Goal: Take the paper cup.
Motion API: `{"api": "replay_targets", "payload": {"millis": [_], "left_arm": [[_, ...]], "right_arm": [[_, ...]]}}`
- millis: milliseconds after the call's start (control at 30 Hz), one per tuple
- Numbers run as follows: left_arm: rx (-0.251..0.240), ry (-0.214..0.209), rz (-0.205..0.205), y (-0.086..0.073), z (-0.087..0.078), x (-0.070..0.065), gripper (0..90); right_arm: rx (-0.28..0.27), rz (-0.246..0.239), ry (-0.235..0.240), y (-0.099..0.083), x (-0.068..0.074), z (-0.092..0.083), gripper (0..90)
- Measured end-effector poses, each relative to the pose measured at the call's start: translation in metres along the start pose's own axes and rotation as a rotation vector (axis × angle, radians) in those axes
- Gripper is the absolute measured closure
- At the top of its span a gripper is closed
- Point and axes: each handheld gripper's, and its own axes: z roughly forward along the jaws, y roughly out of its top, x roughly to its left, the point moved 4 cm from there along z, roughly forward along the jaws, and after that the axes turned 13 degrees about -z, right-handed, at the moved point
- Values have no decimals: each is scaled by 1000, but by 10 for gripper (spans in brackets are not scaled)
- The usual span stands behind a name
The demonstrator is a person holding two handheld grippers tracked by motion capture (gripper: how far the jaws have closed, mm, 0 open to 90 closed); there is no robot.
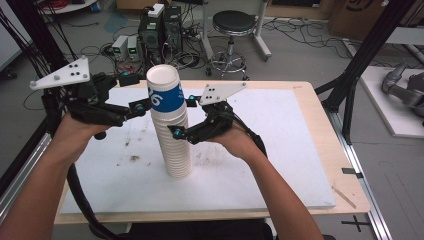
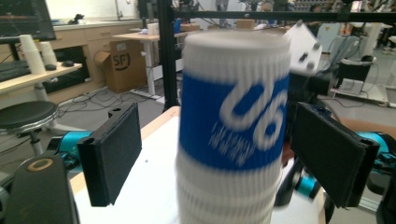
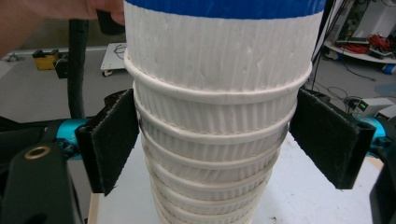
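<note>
A tall stack of white ribbed paper cups [image 1: 176, 150] stands upside down on the white board [image 1: 280, 150]. Its top cup [image 1: 164, 94] carries a blue band with white print. My left gripper [image 1: 142, 92] is level with that top cup [image 2: 233, 121], its jaws on either side with a clear gap on one side, so it is open. My right gripper [image 1: 184, 115] is lower, at the middle of the stack [image 3: 215, 135], and both pads [image 3: 114, 140] press on the cup rims. The left gripper view is blurred.
The board lies on a wooden table [image 1: 345, 190]. Black frame posts [image 1: 360, 60] stand at the table's right and left sides. Beyond the far edge are a black stool [image 1: 232, 22] and electronic boxes with cables [image 1: 160, 30] on the floor.
</note>
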Motion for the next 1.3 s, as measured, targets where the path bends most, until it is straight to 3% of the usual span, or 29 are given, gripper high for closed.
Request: {"api": "replay_targets", "payload": {"millis": [200,300,367,533,700,733,1000,1167,1300], "left_arm": [[48,-12,30,7,26,-9,167],[58,-19,27,9,36,-9,176],[61,-26,41,11,39,-9,255],[69,-36,47,15,40,-10,267],[5,-49,42,28,35,-13,278],[-16,-49,43,38,30,-16,278],[-74,-11,71,71,7,-24,278],[-95,16,65,73,-15,-20,279],[-104,38,45,60,-33,-13,279]], "right_arm": [[8,-6,-1,2,0,1,167],[15,1,2,2,1,1,167],[18,5,1,2,2,1,167],[19,-5,-8,1,0,-1,167],[27,1,-3,2,2,-1,167],[29,5,-1,2,2,-1,167],[27,5,-2,1,2,-2,164],[15,10,-9,-1,2,-7,162],[-1,5,-34,-3,0,-18,162]]}}
